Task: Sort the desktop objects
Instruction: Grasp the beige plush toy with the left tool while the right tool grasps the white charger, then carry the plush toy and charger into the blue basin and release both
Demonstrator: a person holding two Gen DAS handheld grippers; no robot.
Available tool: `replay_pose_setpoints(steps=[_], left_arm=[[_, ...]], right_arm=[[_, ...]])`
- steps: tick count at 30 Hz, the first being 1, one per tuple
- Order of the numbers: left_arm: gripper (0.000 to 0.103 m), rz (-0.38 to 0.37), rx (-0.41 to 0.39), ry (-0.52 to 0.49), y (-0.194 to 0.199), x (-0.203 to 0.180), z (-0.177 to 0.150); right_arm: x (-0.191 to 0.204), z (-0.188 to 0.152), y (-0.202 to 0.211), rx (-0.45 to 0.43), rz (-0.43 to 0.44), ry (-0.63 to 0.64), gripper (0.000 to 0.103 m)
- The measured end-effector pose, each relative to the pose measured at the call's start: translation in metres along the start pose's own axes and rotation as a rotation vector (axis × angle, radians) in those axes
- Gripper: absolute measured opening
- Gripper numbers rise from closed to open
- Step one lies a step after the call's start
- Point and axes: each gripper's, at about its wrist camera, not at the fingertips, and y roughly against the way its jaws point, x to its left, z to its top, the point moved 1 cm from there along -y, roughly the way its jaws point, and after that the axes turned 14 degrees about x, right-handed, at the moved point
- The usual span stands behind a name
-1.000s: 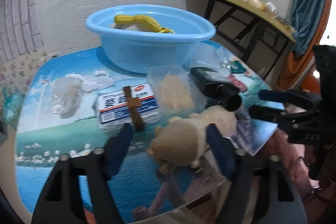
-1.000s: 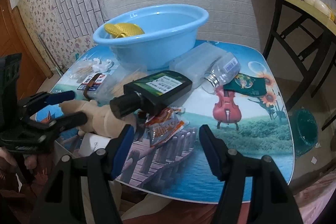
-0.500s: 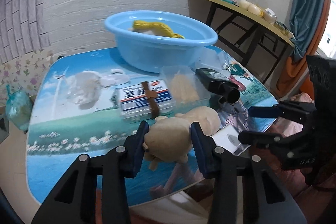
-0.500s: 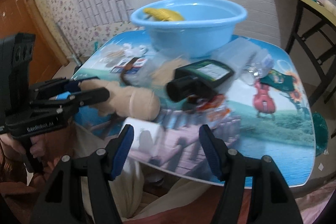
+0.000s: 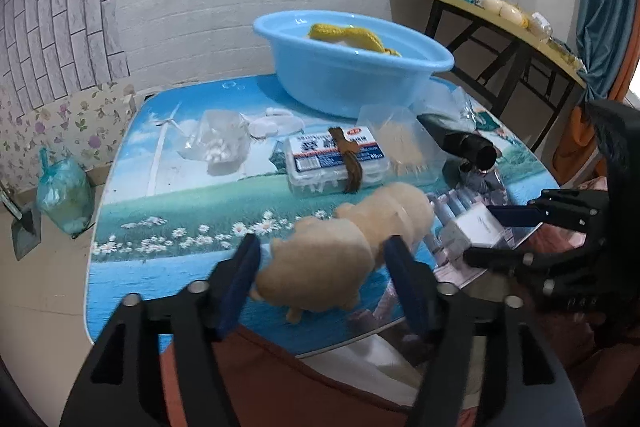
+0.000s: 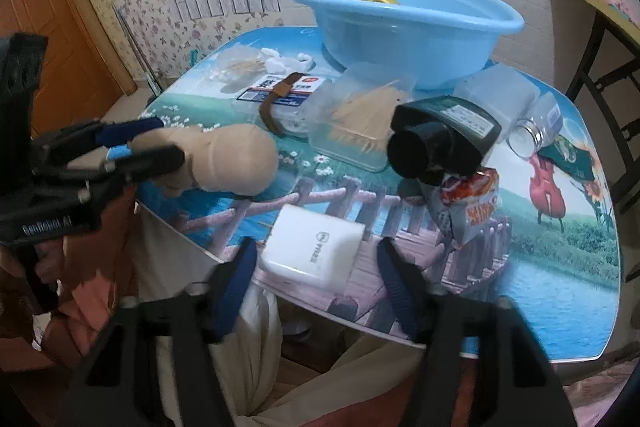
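A beige plush toy (image 5: 320, 267) lies at the near edge of the picture-printed table (image 5: 168, 239), between the fingers of my left gripper (image 5: 320, 275). Those jaws are opening, and a narrow gap shows on each side of the toy. In the right wrist view the left gripper (image 6: 172, 139) straddles the toy (image 6: 236, 163) from the left. My right gripper (image 6: 314, 267) is closing around a white charger block (image 6: 312, 251) at the table edge, with a small gap still at its right pad. The blue basin (image 5: 352, 83) at the back holds a yellow knitted thing (image 5: 352, 35).
A swab box with a brown strap (image 5: 336, 163), a clear toothpick box (image 6: 360, 123), a black bottle (image 6: 440, 139), a snack packet (image 6: 468, 203) and a clear jar (image 6: 540, 123) crowd the middle. A tied bag (image 5: 64, 195) sits on the floor at left, and a side table (image 5: 500, 23) stands at right.
The left jaws pinched the plush toy, drew it toward the near edge, then widened around it. The right gripper swung left over the white block and its jaws narrowed.
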Motion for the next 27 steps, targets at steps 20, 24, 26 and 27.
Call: replay_pose_setpoints(steps=[20,24,26,27], left_arm=[[0.057,-0.013,0.035,-0.026,-0.024,-0.012,0.008],[0.054,-0.022,0.025,-0.029,-0.019,-0.013,0.008],[0.053,-0.026,0.024,-0.027,-0.019,-0.012,0.008],[0.049,-0.029,0.023,-0.027,-0.018,-0.012,0.008]], right_arm=[[-0.021,-0.004,0.004,-0.011,-0.040,-0.028,0.064],[-0.019,0.000,-0.005,0.007,-0.068,-0.019,0.064],[-0.020,0.001,-0.009,0.010,-0.085,-0.020,0.063],[-0.020,0.001,-0.009,0.005,-0.087,-0.017,0.062]])
